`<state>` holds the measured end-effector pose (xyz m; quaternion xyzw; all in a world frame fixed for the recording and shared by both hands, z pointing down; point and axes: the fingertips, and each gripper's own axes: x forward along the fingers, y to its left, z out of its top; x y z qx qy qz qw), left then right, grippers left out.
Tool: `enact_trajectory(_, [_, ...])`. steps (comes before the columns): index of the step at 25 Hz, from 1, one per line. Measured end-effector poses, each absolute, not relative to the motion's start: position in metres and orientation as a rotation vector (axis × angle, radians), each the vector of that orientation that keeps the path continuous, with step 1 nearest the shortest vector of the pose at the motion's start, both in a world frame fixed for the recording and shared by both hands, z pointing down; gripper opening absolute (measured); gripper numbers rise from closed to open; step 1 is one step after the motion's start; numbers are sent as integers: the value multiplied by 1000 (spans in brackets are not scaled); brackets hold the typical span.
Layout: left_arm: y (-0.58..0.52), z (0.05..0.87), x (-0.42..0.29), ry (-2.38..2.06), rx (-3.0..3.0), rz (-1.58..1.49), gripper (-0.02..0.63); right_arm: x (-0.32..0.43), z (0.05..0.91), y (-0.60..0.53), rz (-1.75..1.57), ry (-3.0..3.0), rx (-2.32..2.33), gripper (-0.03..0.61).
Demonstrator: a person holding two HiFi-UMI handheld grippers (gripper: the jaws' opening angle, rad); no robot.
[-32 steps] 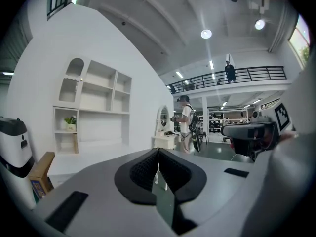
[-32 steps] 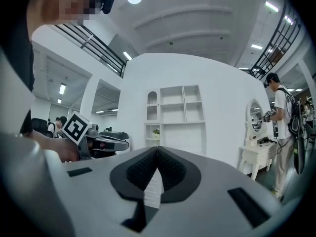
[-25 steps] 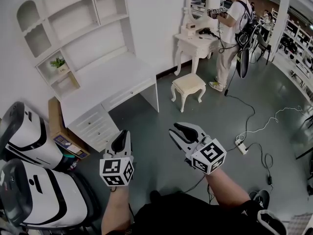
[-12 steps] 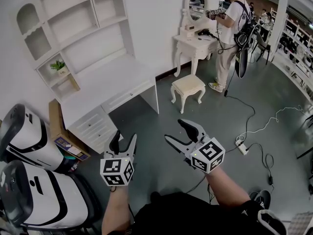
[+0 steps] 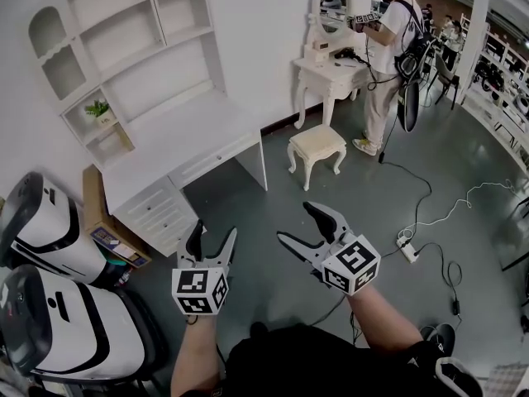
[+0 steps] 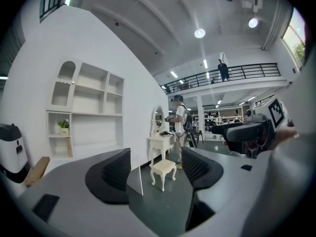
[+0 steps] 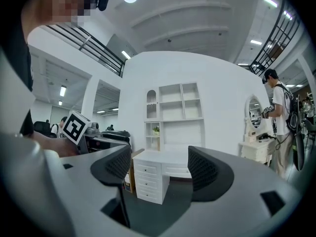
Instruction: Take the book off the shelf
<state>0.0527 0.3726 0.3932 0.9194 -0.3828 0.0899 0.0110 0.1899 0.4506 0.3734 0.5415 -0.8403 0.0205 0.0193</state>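
While held forward, left gripper (image 5: 213,231) and right gripper (image 5: 295,223) just opened; both empty.

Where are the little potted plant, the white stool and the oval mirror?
potted plant (image 5: 97,107), head view, on its green leaves.
stool (image 5: 317,141), head view, on the seat top.
mirror (image 5: 335,5), head view, on the glass.

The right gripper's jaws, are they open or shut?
Open. The right gripper has just been opening, and its jaws stand wide apart with nothing between them; only the white desk shows through the gap.
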Motion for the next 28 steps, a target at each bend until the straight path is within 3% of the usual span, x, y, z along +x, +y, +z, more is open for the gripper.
enact_trajectory(12, [380, 413, 73, -1174, 2861, 356, 313, 205, 394, 451, 150, -2642, 1645, 353])
enact_trajectory(28, [200, 438, 48, -1061, 2823, 365, 311, 168, 411, 265, 208, -2566, 1596, 351])
